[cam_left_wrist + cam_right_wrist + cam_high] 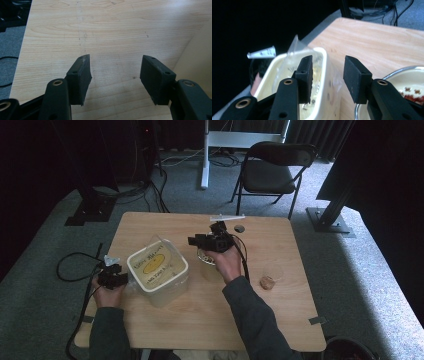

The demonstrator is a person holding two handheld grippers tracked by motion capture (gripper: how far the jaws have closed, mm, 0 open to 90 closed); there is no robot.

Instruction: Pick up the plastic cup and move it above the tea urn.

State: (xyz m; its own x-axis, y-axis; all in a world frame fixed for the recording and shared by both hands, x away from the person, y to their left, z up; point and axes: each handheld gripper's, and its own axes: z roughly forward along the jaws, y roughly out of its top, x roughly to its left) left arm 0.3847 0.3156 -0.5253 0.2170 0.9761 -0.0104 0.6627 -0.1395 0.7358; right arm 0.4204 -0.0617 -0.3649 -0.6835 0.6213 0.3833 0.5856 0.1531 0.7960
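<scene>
Your right tongs point(192, 240) hang above the middle of the table point(280, 315), jaws partly apart with nothing between them, pointing toward the table's left edge. The cream tub point(159, 270), with its yellow-labelled lid and a clear bag corner point(294, 47) sticking up at its far rim, sits toward the near-left part of the table, just ahead of those jaws. The bowl point(412, 72) lies under your right hand. Your left tongs point(111, 276) rest at the left edge, touching or just beside the tub, jaws wide and empty. The right hand looks better placed for the bag corner; approach along the tub's far rim.
</scene>
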